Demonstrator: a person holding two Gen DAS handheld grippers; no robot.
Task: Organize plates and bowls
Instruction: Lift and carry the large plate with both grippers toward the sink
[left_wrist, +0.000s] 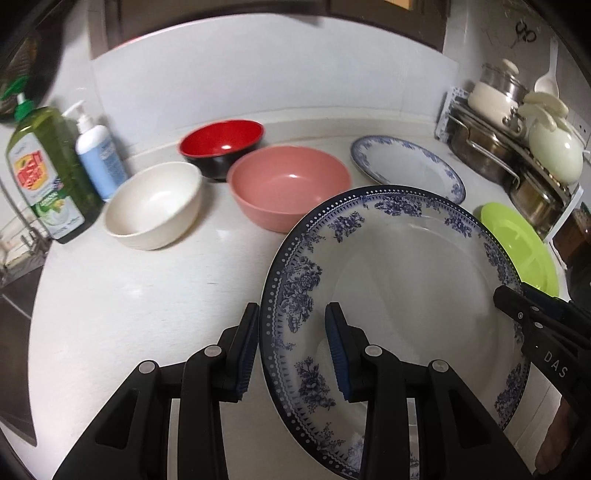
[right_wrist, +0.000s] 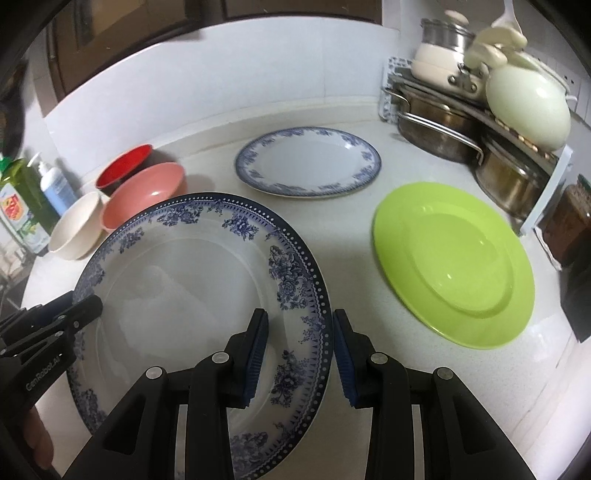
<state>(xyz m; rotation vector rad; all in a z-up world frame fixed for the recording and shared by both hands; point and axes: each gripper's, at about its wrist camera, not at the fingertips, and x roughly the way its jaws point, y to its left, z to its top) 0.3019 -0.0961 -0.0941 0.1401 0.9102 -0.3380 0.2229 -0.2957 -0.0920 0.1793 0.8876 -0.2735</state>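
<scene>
Jaws on my left gripper (left_wrist: 291, 347) and right gripper (right_wrist: 301, 349) stand apart, straddling opposite rims of the large blue-patterned plate (left_wrist: 399, 288). Only the right wrist view shows me the whole green plate (right_wrist: 454, 266), at frame right.

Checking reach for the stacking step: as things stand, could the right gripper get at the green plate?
Probably yes. The green plate lies flat on the counter to its right with nothing on it or between. But the right gripper straddles the large blue-patterned plate's rim, so it would have to back off that first.

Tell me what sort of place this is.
Most likely a home kitchen counter: dish soap stands near the edge of what looks like a sink, a corner rack holds steel pots, and bowls and plates such as the green plate lie spread out.
</scene>
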